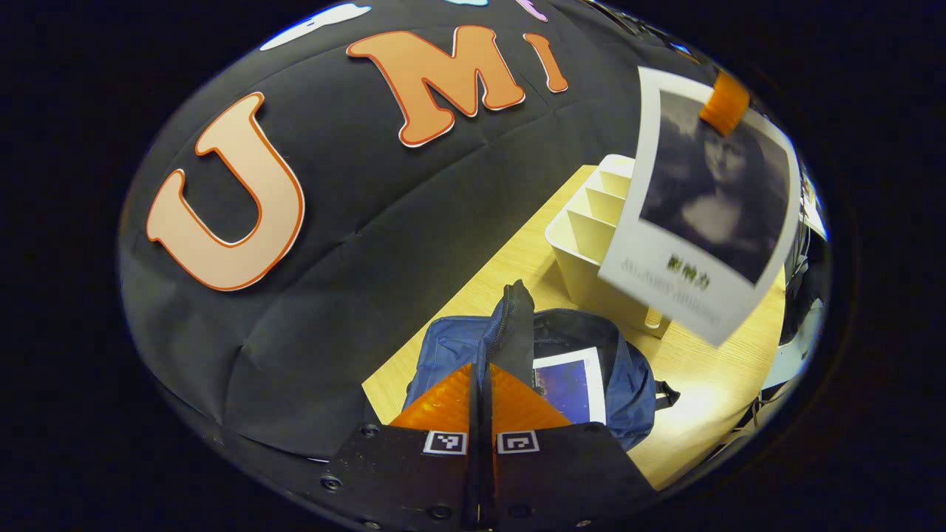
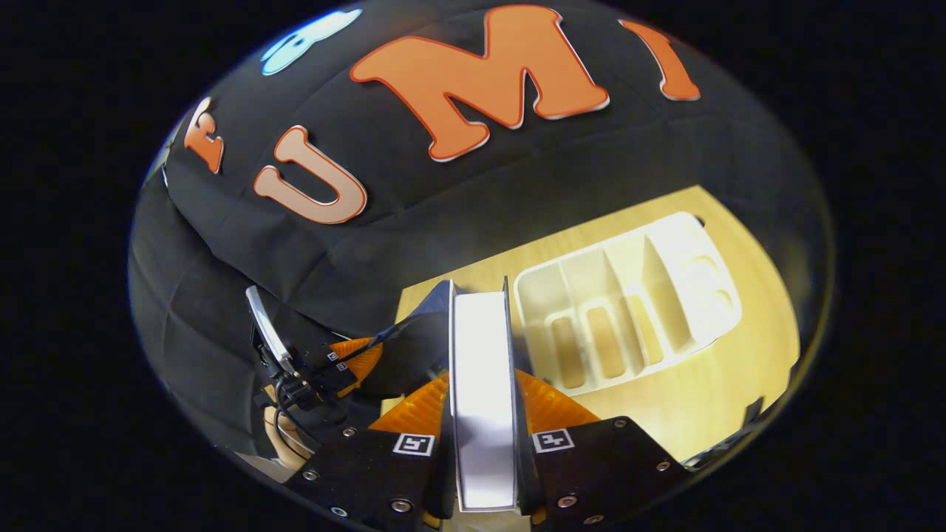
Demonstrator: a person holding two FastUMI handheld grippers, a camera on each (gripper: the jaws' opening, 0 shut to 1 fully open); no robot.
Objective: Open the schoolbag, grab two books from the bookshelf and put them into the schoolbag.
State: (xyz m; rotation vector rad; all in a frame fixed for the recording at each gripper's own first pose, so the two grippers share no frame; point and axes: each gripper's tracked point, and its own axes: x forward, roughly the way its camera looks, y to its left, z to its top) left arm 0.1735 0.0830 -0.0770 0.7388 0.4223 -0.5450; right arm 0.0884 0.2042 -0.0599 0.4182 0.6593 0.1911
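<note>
Fingers of my left hand-held gripper [image 1: 480, 403] are pressed together on the dark flap of the blue schoolbag [image 1: 451, 347], lifting it so the bag gapes. One book with a blue cover [image 1: 570, 384] already lies inside, partly hidden by my orange fingers. Right of the bag stands the white bookshelf [image 1: 584, 236] on the bench [image 1: 702, 384], its slots bare. My right hand-held gripper [image 2: 484, 414] pinches the second book [image 2: 482, 384] by its edges; in the left gripper view that book [image 1: 706, 199] hangs over the shelf, covering its far end. Bare bench lies right of the shelf to the edge.
</note>
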